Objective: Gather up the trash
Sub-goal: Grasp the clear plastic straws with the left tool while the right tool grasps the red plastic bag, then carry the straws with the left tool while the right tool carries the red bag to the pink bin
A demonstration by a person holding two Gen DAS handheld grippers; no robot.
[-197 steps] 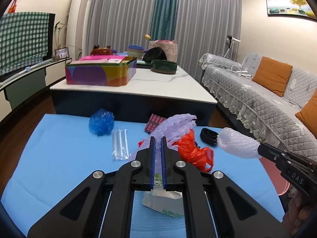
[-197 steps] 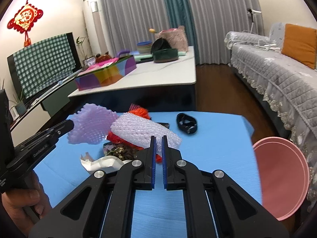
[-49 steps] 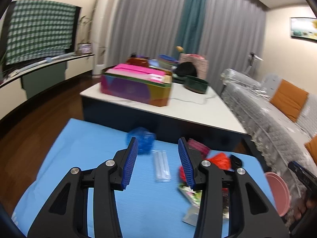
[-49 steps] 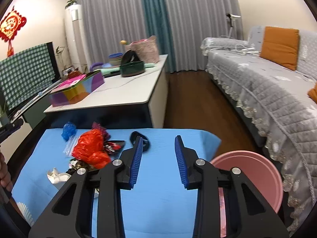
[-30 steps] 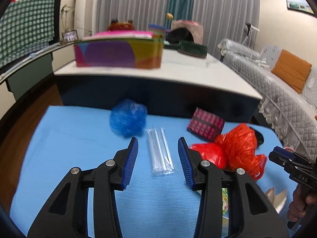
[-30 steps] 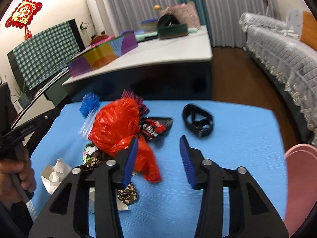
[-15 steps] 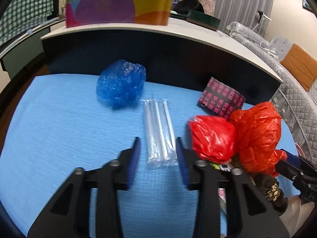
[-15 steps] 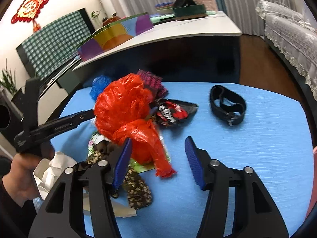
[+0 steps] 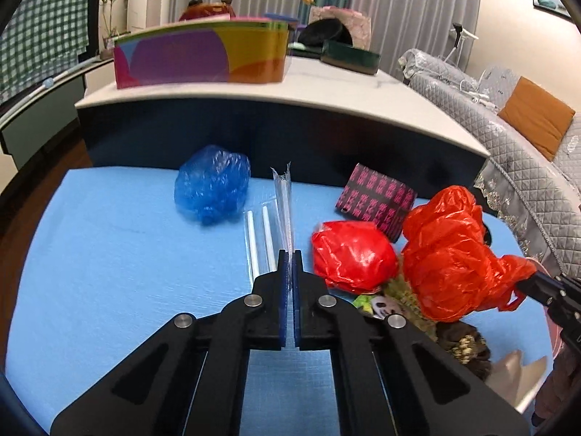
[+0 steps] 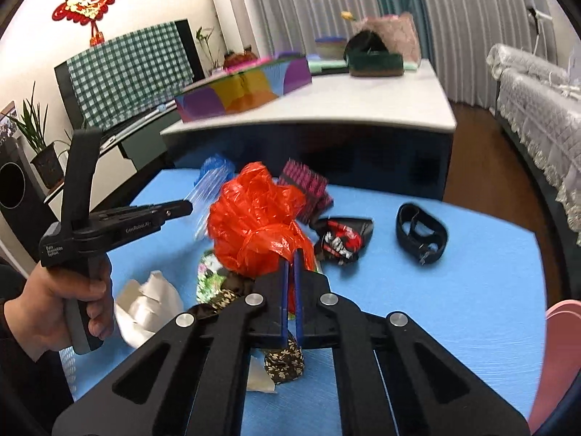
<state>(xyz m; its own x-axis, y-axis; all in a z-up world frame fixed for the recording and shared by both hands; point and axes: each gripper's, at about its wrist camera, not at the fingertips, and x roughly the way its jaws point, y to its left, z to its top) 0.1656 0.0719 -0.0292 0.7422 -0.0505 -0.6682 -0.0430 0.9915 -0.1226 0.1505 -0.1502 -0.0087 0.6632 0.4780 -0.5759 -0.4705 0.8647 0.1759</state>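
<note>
- The left gripper (image 9: 289,254) has just closed: its jaws pinch the clear straw packet (image 9: 285,214) by the near edge, and the film stands up on edge above the blue mat (image 9: 109,254).
- 2 white straws (image 9: 259,239) show beside the pads; they could slide out if the packet is open at one end.
- The right gripper (image 10: 289,258) has just clamped a tail of the red plastic bag (image 10: 254,218), which sits on the pile of wrappers.
- Thin film may tear or slip when lifted.
- The pink bin (image 10: 559,356) sits at the mat's right edge; a swinging bag could drag the snack wrapper (image 10: 341,239) off.
</note>
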